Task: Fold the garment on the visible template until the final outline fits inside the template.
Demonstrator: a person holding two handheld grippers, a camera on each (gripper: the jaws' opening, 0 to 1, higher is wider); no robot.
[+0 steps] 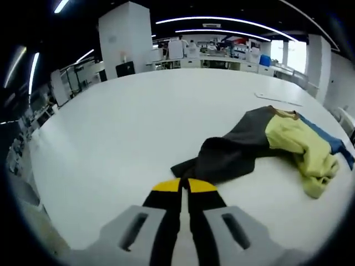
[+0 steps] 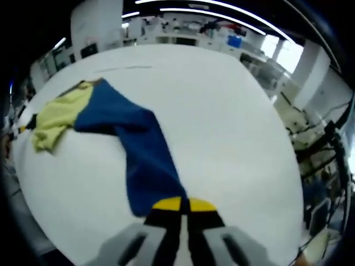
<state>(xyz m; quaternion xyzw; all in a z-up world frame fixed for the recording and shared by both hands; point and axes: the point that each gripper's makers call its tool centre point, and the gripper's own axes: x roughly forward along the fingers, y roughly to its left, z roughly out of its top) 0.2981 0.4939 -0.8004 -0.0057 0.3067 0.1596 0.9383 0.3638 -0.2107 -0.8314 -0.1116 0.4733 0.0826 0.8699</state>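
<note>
A garment (image 1: pixel 260 147) of dark grey, yellow and blue panels is spread across the white table (image 1: pixel 138 122). The grey end is pinched between the closed jaws of the left gripper (image 1: pixel 183 185); the blue end (image 2: pixel 147 166) is clamped by the closed right gripper (image 2: pixel 183 204).
</note>
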